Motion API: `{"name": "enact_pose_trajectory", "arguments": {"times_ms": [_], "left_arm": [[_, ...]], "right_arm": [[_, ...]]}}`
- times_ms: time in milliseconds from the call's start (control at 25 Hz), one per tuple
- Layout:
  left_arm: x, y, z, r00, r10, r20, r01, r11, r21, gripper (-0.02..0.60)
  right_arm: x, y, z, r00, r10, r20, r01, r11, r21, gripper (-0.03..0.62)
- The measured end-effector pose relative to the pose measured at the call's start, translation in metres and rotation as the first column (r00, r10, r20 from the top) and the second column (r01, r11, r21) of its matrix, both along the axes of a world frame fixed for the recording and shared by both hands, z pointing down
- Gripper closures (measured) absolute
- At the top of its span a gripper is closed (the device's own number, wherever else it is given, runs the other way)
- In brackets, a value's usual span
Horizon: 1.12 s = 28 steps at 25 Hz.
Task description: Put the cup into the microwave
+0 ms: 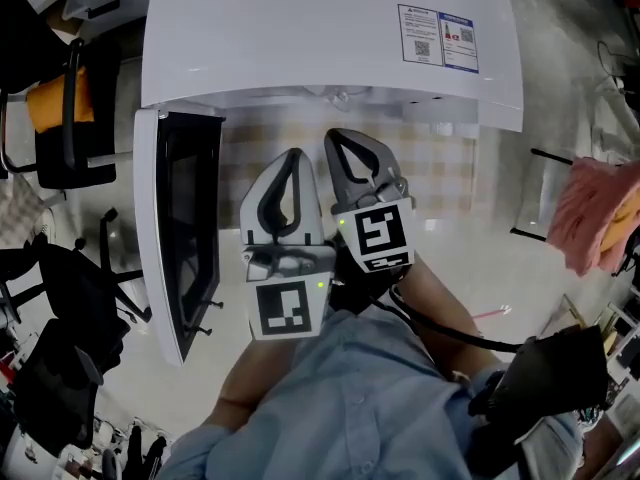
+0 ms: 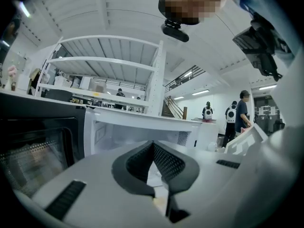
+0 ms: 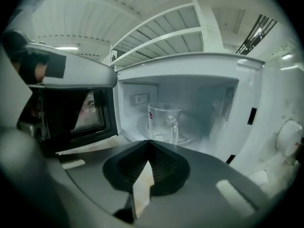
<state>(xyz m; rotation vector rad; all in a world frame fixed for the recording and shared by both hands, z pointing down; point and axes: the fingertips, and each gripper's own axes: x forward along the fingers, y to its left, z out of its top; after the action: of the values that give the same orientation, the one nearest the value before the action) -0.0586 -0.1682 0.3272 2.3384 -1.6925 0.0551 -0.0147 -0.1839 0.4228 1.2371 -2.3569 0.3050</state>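
**Figure. Both tongs before the open microwave, cup already inside.**

The cup [image 3: 164, 122], a clear glass mug, stands upright on the glass turntable [image 3: 192, 127] inside the microwave [image 1: 330, 38], with its handle turned toward the opening. The right tongs [image 3: 148, 141] are clenched tip to tip and grasp nothing; they point at the cavity from just outside it, clear of the cup. The left tongs [image 2: 153, 144] are likewise clenched and empty, and sit beside the right pair.

*Step in hand (judged).* The placement looks complete, so what remains is to leave the cup undisturbed. Any move should run straight back along the line the tongs point, kept low and level, with no sideways sweep toward the handle. If the door [image 1: 185, 228] is then to be swung, a closed tip pressed on its outer face would serve.

*Edges and room.* The door stands open on the left, its free edge close to the left tongs. The cavity's right wall and front frame bound the other side. The checked table [image 1: 440, 168] in front of the opening offers open room.
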Motion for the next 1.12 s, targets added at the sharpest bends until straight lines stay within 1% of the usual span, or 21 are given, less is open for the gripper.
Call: {"name": "enact_pose_trajectory", "arguments": {"times_ms": [120,520,720,1120], "left_arm": [[-0.005,-0.006,0.007,1.000,0.000,-0.006,0.000,1.000,-0.017,0.575],[-0.016,-0.029,0.028,1.000,0.003,-0.019,-0.004,0.998,-0.065,0.575],[-0.022,-0.039,0.030,0.999,-0.008,-0.031,0.006,0.997,-0.072,0.575],[-0.028,-0.049,0.033,0.999,-0.004,-0.045,0.000,0.996,-0.091,0.575]], "right_arm": [[-0.006,-0.010,0.012,1.000,-0.001,-0.013,0.001,1.000,-0.030,0.592],[-0.014,-0.034,0.036,0.999,0.020,-0.037,-0.023,0.997,-0.078,0.592],[-0.013,-0.047,0.035,0.999,0.033,-0.043,-0.036,0.996,-0.079,0.592],[-0.016,-0.068,0.034,0.997,0.050,-0.055,-0.054,0.995,-0.080,0.592]]}}
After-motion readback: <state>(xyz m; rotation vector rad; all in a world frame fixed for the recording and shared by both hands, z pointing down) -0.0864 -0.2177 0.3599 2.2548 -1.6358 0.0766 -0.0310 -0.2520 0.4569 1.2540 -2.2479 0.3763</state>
